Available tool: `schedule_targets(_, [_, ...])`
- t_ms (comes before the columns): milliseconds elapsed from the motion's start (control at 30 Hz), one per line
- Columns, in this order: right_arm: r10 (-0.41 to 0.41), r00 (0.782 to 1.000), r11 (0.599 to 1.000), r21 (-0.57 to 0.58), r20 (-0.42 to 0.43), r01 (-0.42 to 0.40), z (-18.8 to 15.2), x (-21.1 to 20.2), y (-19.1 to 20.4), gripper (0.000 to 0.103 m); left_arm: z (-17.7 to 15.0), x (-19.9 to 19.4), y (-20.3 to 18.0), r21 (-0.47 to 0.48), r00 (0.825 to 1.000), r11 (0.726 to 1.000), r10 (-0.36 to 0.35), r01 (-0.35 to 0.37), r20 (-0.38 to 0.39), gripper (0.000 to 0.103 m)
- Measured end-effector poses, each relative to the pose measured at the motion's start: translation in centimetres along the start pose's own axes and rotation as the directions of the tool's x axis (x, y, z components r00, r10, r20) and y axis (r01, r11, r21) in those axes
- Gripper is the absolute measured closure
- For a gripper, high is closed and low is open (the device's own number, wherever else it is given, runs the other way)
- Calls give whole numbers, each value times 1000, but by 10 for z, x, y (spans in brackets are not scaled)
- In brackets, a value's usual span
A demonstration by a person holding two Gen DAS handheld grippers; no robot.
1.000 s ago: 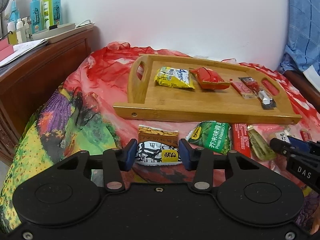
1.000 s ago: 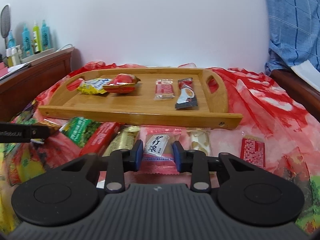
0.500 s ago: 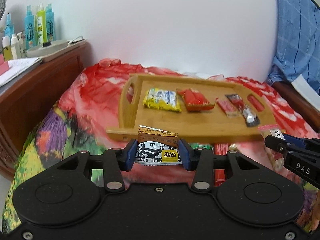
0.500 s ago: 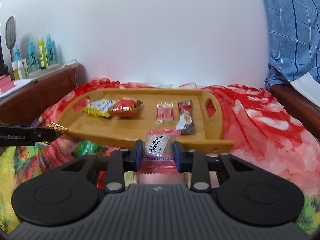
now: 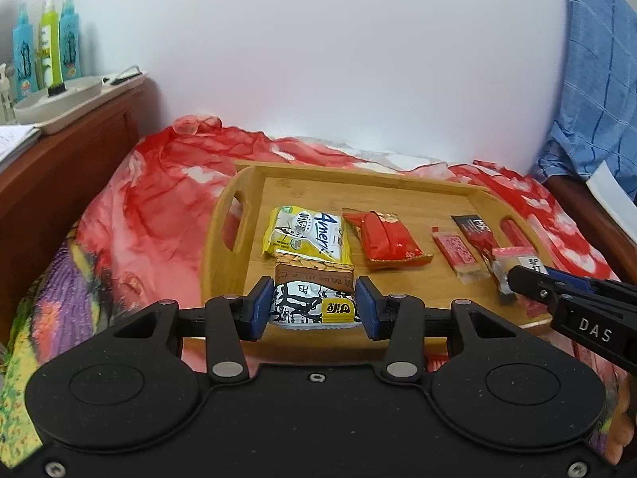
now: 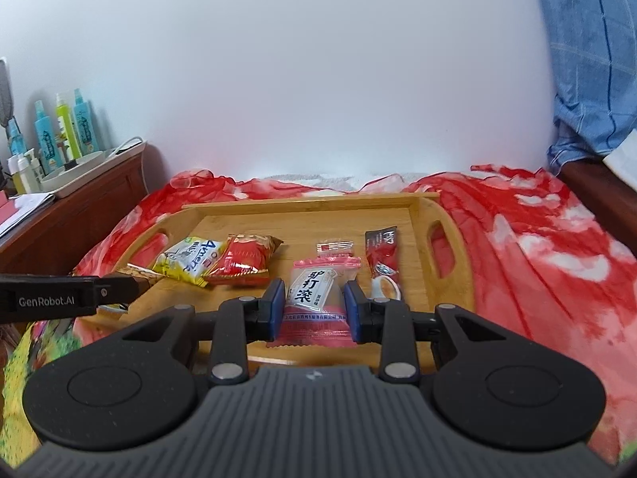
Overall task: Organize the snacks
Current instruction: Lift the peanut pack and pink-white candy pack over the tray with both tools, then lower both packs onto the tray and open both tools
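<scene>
My left gripper (image 5: pixel 314 304) is shut on a brown and white snack packet (image 5: pixel 312 294) and holds it over the front left of the wooden tray (image 5: pixel 398 183). My right gripper (image 6: pixel 314 304) is shut on a pink snack packet (image 6: pixel 316 298) over the tray's (image 6: pixel 302 201) front right. On the tray lie a yellow packet (image 5: pixel 308 235), a red packet (image 5: pixel 388 241), a thin pink packet (image 5: pixel 458 251) and a dark coffee stick (image 6: pixel 382 257). The right gripper also shows in the left wrist view (image 5: pixel 529 275), and the left one in the right wrist view (image 6: pixel 131 281).
The tray rests on a red patterned cloth (image 5: pixel 159 199) over a bed. A wooden side table (image 5: pixel 59 151) at the left holds bottles (image 5: pixel 43 44) and a white tray. Blue checked fabric (image 6: pixel 589 59) hangs at the right.
Both grippers have lifted their packets off the cloth and moved forward over the tray. The loose snacks in front of the tray have dropped out of view.
</scene>
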State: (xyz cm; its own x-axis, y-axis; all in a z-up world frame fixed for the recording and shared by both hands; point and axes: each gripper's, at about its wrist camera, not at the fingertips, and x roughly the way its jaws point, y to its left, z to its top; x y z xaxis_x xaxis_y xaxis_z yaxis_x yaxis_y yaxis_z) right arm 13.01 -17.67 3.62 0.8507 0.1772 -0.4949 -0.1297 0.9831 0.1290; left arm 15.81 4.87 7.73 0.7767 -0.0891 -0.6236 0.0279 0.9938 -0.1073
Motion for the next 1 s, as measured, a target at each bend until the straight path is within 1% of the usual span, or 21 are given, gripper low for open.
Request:
schedule_targets(233, [21, 999, 999, 26, -36, -20, 13, 42, 5, 67, 5, 34, 7, -18, 999, 1000, 15, -16, -42, 61])
schedule_targets(467, [50, 997, 998, 31, -60, -48, 25, 73, 9, 67, 10, 62, 11, -27, 998, 999, 19, -21, -67, 61])
schedule_targets(733, [52, 996, 998, 32, -79, -50, 29, 97, 10, 67, 22, 85, 13, -36, 998, 999, 20, -23, -61, 61])
schedule_targets(833, [57, 995, 998, 35, -81, -55, 29, 101, 12, 67, 25, 92, 15, -51, 998, 999, 9, -11, -55, 61])
schedule_targets(1000, [58, 994, 998, 30, -89, -55, 28, 109, 14, 67, 29, 103, 15, -61, 998, 998, 30, -33, -52, 61])
